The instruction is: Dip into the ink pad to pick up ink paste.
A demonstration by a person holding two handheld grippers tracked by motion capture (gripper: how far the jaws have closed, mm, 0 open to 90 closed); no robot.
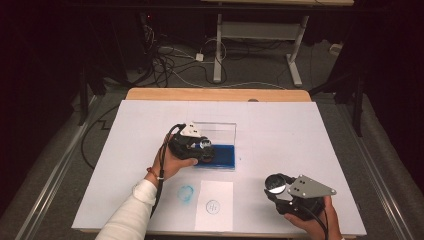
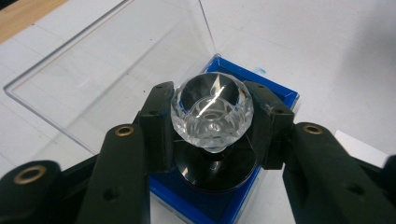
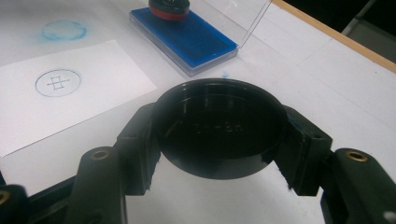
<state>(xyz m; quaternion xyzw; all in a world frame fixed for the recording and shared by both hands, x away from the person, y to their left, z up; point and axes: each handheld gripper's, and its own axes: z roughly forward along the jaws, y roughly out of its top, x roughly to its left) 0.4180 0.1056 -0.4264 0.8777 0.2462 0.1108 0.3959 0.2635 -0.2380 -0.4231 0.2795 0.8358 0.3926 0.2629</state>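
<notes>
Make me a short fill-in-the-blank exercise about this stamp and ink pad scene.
1. The left gripper holds the stamp by its clear ____ knob.
2. The ink pad is coloured ____.
3. The right gripper holds a round black ____.
4. The stamped circle sits on the white ____ near the table's front edge.

Missing words: crystal; blue; cap; paper

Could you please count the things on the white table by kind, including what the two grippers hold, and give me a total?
Stamp with clear knob, on the pad: 1
Blue ink pad in its clear open case: 1
Black round cap: 1
White paper card with a stamped circle: 1
Total: 4
Besides these, a blue ink smudge marks the table itself.
</notes>
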